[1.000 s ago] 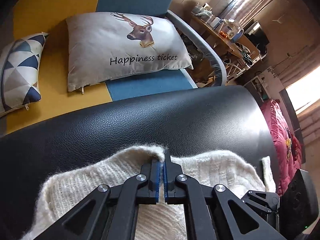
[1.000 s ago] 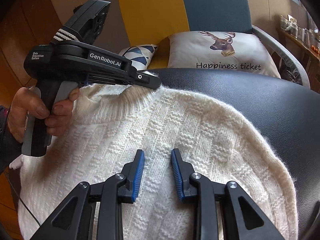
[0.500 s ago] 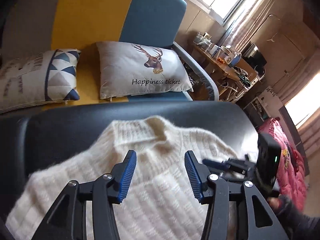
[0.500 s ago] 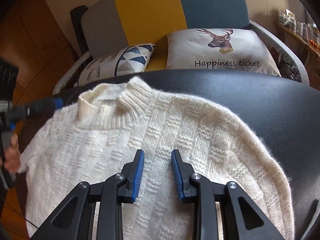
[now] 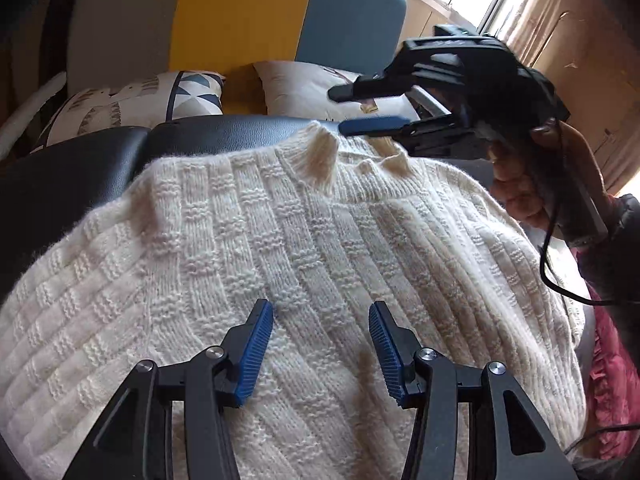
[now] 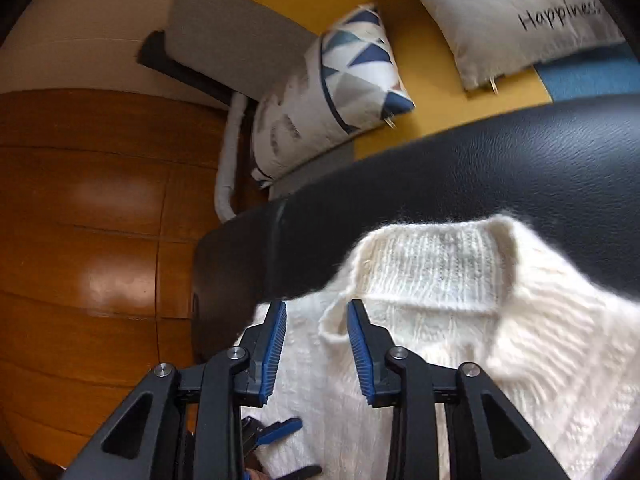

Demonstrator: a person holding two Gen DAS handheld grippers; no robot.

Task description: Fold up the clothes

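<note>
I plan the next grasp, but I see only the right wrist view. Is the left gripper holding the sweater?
Observer: No. The left gripper is open, over the middle of the sweater.
Operator: Is the sweater folded already?
Observer: Not that I can see. Its body lies spread over the black padded top.
Operator: Is anything beside it on the right side?
Observer: Yes, a red cloth shows just past its right edge.
</note>
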